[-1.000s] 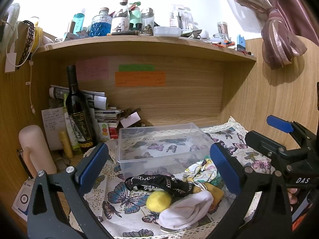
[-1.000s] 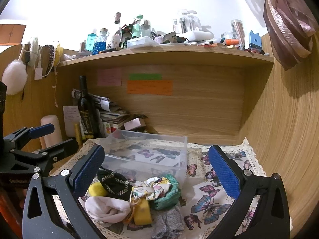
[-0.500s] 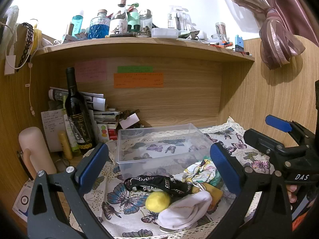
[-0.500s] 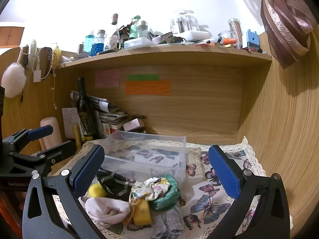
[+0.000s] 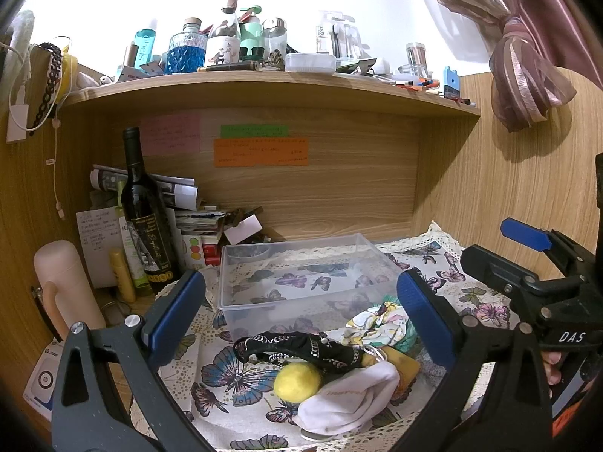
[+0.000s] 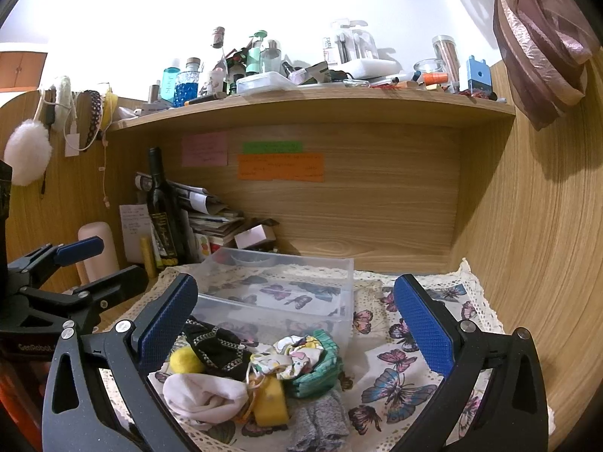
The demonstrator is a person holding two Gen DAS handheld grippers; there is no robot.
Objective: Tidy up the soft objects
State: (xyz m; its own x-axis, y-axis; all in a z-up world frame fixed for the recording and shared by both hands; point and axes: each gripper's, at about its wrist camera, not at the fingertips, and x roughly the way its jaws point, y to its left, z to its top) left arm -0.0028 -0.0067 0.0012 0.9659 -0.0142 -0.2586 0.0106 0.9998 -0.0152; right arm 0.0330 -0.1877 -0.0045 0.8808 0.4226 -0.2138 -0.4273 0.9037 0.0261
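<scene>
A pile of soft things lies on the butterfly cloth in front of an empty clear plastic box: a yellow ball, a white sock, a black chain-trimmed piece, a floral cloth. In the right wrist view the pile also shows a green knit piece, a yellow sponge and a grey cloth before the box. My left gripper is open above the pile. My right gripper is open above it too. Both are empty.
A wine bottle, papers and a pink flask stand at the back left. A shelf crowded with bottles runs overhead. Wooden walls close the back and right. The right gripper's body shows at the left view's right edge.
Both views have shifted only slightly. The pile and the box have not moved, and both grippers stay open.
</scene>
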